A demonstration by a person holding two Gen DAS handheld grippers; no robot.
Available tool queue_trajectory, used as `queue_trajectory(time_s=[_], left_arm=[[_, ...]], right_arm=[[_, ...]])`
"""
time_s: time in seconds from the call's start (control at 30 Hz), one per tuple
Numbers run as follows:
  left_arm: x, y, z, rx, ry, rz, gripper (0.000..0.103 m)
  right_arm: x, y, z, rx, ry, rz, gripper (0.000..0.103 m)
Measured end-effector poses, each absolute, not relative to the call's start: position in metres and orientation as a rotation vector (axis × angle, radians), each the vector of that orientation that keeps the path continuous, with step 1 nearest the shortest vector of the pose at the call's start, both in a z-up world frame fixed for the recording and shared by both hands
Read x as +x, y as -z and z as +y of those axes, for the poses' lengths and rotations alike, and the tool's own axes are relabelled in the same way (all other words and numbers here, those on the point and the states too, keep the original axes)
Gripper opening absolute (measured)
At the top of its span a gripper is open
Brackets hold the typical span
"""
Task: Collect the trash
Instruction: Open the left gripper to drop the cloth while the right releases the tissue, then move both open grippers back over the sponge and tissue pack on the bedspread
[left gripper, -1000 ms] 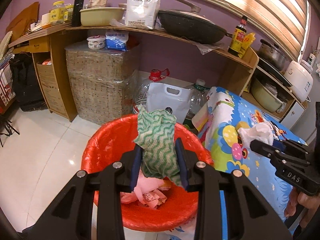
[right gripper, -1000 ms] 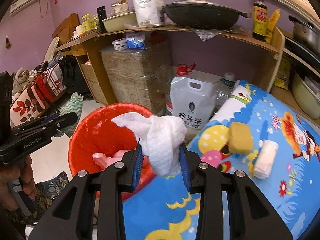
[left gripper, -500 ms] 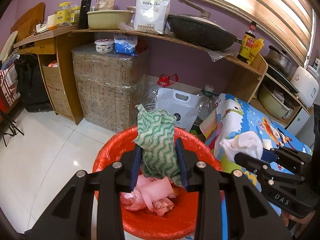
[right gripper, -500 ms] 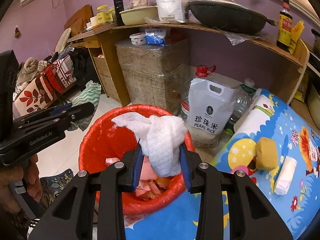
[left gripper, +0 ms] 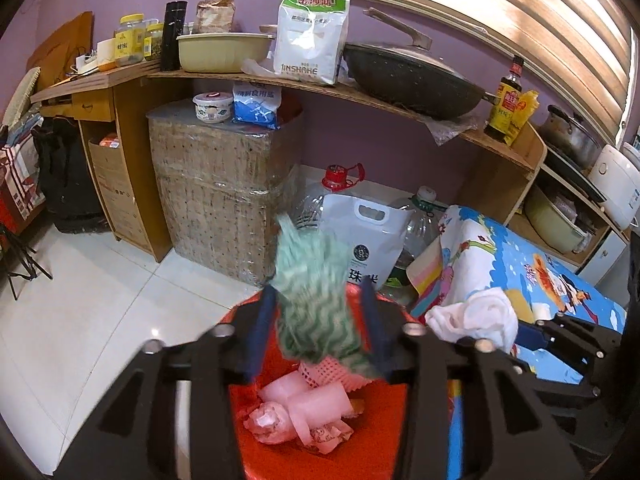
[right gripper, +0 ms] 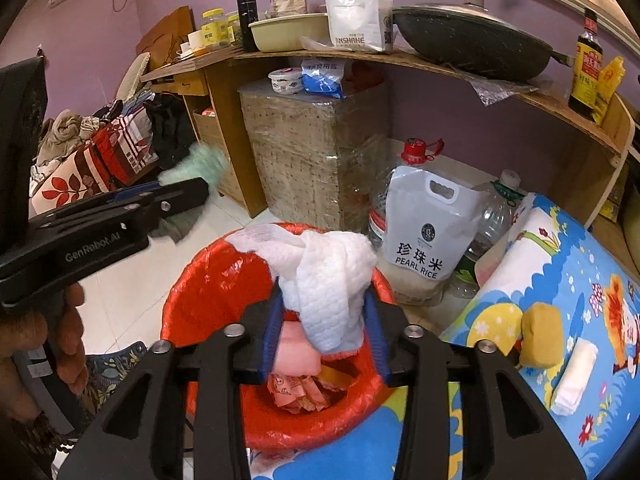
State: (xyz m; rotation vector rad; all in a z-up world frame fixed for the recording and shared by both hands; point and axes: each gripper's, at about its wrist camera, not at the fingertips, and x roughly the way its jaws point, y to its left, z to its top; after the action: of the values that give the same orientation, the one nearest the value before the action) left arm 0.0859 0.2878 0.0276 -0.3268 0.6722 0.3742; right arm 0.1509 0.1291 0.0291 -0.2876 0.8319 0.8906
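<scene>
the left gripper (left gripper: 318, 320) hangs over the red bin (right gripper: 208, 280), its 2 blue-padded fingers (left gripper: 262, 324) spread wide. the green wavy cloth (left gripper: 316, 296) sits between them, motion-blurred; whether the pads touch it cannot be told. in the right wrist view the same cloth (right gripper: 196, 164) shows as a blurred green tuft at the tip of the left gripper (right gripper: 188, 196).

the right gripper (right gripper: 324, 320) is clamped on the white cloth (right gripper: 324, 280), which bulges up between its fingers and drapes over the near rim of the bin. in the left wrist view the white cloth (left gripper: 476, 316) shows beside the left tool, held by the right gripper (left gripper: 520, 332).

the bin, lined with a red bag, holds pink foam pieces (left gripper: 308, 408) and crumpled wrappers (right gripper: 296, 392). it stands on the floor just beside the table with the blue cartoon cover (right gripper: 568, 248), where a yellow sponge (right gripper: 540, 332) and a white roll (right gripper: 572, 376) lie close together. a pearl rice bag (right gripper: 428, 232) stands behind the bin.
</scene>
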Motion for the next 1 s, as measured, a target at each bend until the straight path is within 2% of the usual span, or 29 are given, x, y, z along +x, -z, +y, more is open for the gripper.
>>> queue_trajectory(time_s=[0.07, 0.1, 0.6, 1.0], left_arm=[[0.087, -0.028, 0.289, -0.324, -0.375, 0.673, 0.056], [0.087, -0.028, 0.289, -0.321, -0.378, 0.672, 0.056], [0.078, -0.016, 0.269, -0.343, -0.344, 0.689, 0.056], [0.087, -0.012, 0.234, -0.332, -0.292, 0.702, 0.056]], right_arm=[[0.152, -0.030, 0.131, -0.291, -0.890, 0.829, 0.058], [0.152, -0.030, 0.131, -0.293, -0.889, 0.825, 0.060], [0.154, -0.026, 0.094, -0.265, -0.838, 0.832, 0.062], [0.166, -0.029, 0.025, -0.233, -0.741, 0.813, 0.066]])
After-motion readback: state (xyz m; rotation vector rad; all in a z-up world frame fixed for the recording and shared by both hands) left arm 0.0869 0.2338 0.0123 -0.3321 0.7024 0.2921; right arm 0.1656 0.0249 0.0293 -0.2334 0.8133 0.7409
